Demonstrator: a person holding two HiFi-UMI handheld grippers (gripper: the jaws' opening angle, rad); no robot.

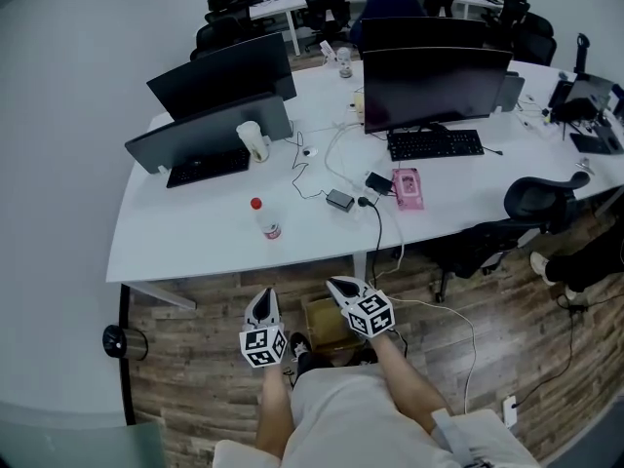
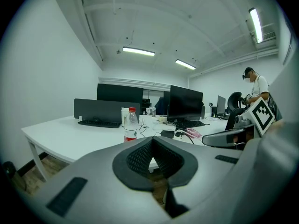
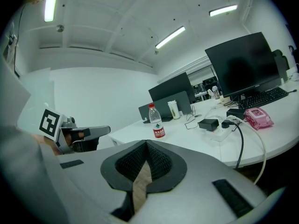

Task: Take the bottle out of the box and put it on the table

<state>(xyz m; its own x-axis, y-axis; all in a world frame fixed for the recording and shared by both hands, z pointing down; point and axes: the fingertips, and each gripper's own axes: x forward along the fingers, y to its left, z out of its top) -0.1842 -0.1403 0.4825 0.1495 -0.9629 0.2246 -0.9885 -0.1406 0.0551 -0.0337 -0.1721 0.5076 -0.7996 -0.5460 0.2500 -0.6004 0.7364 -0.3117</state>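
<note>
A clear plastic bottle (image 1: 265, 218) with a red cap and red label stands upright on the white table (image 1: 195, 242), near its front edge. It also shows as the bottle (image 2: 131, 125) in the left gripper view and the bottle (image 3: 156, 121) in the right gripper view. Both grippers are held side by side in front of the person, short of the table and well apart from the bottle. My left gripper (image 1: 261, 301) is shut and empty, and my right gripper (image 1: 342, 286) is shut and empty too. A brown cardboard box (image 1: 327, 322) sits on the floor between them, under the table edge.
On the table stand several dark monitors (image 1: 434, 86), two keyboards (image 1: 435, 144), a white cup (image 1: 252, 140), a power adapter (image 1: 340, 200) and a pink packet (image 1: 408, 188). A cable (image 1: 378, 237) hangs over the table's front edge. A black office chair (image 1: 536, 203) stands to the right. A person (image 2: 257, 90) stands at the far right.
</note>
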